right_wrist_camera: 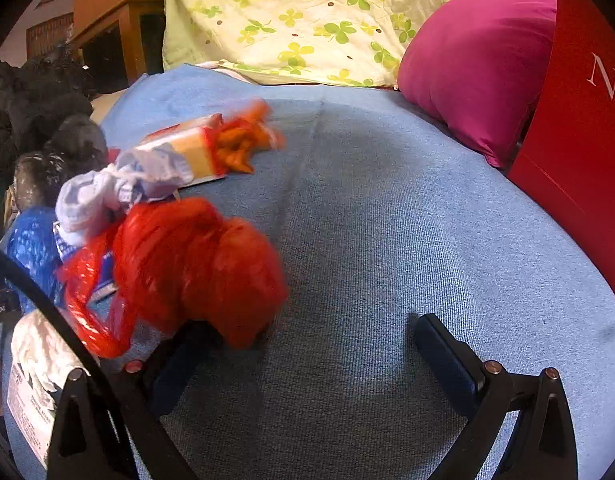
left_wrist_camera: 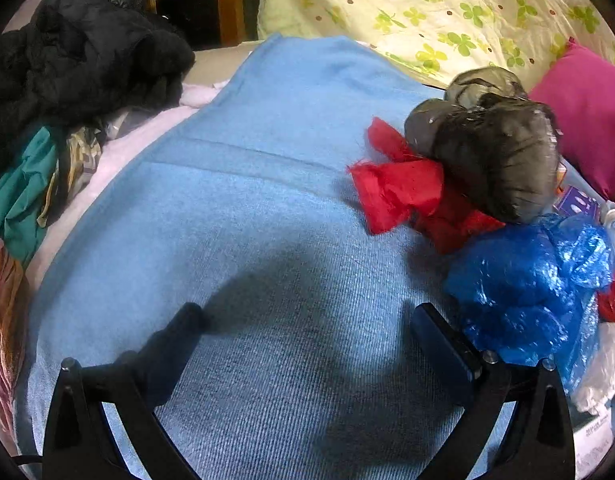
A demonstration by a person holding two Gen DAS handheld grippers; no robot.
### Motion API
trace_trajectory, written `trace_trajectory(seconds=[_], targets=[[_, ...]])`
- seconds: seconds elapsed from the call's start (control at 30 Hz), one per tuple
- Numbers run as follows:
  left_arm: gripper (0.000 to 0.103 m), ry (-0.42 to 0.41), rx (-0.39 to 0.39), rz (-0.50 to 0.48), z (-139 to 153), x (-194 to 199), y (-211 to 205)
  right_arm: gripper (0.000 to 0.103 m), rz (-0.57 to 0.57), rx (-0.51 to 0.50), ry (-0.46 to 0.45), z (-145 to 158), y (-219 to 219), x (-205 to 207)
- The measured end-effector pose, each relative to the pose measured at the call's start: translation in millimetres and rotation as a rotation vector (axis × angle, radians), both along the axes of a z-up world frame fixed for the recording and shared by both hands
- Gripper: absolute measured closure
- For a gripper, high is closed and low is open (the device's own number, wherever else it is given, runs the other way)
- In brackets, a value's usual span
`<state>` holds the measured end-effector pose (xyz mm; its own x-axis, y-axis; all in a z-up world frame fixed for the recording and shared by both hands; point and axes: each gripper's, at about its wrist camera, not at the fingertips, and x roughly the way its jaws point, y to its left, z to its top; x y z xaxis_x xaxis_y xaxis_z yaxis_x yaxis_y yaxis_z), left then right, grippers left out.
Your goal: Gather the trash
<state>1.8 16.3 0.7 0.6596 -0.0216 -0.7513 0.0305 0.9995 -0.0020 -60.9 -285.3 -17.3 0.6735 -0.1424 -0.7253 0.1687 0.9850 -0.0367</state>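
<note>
Trash lies in a heap on a blue blanket (left_wrist_camera: 267, 200). In the left wrist view I see a black bag (left_wrist_camera: 495, 148), red crumpled paper (left_wrist_camera: 399, 192) and a blue plastic bag (left_wrist_camera: 519, 288). My left gripper (left_wrist_camera: 307, 320) is open and empty, left of the blue bag. In the right wrist view a red plastic bag (right_wrist_camera: 195, 264) lies by my left fingertip (right_wrist_camera: 199, 332), with a white knotted bag (right_wrist_camera: 103, 196), a yellow carton (right_wrist_camera: 187, 148) and an orange wrapper (right_wrist_camera: 243, 140) behind it. My right gripper (right_wrist_camera: 311, 332) is open and empty.
A red paper bag (right_wrist_camera: 579, 152) stands at the right edge. A magenta pillow (right_wrist_camera: 475, 68) and a clover-print quilt (right_wrist_camera: 307, 20) lie at the back. Dark clothes (left_wrist_camera: 75, 56) pile at the left. A white crumpled bag (right_wrist_camera: 39, 352) lies near the left.
</note>
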Motion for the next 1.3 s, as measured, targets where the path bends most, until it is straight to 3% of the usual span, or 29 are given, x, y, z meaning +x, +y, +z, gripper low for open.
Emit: trace_trajectory(seconds=[0.2, 0.43, 0.57, 0.77, 0.9, 0.93, 1.03, 1.3], targets=[[0.0, -0.002, -0.006, -0.023, 10, -22, 11, 0.0, 0.0, 0.0, 0.0, 0, 0, 0], [0.0, -0.07, 0.062, -0.055, 26, -54, 6, 0.0, 0.0, 0.001, 0.0, -1, 0, 0], [0.0, -0.124, 0.111, -0.112, 43, -80, -14, 0.0, 0.0, 0.001, 0.0, 0, -1, 0], [0.0, -0.154, 0.099, -0.214, 73, -114, -30, 0.0, -0.019, 0.0, 0.002, 1, 1, 0], [0.0, -0.183, 0.1, -0.242, 100, -132, -30, 0.0, -0.038, 0.018, 0.152, 11, 6, 0], [0.0, -0.19, 0.101, -0.242, 105, -135, -28, 0.0, -0.038, 0.009, 0.19, 16, 8, -3], [0.0, -0.219, 0.111, -0.232, 121, -153, -22, 0.0, -0.07, -0.075, 0.142, 48, 25, -30], [0.0, -0.278, 0.121, -0.222, 163, -200, -1, 0.0, -0.024, -0.257, -0.119, 164, 89, -133]])
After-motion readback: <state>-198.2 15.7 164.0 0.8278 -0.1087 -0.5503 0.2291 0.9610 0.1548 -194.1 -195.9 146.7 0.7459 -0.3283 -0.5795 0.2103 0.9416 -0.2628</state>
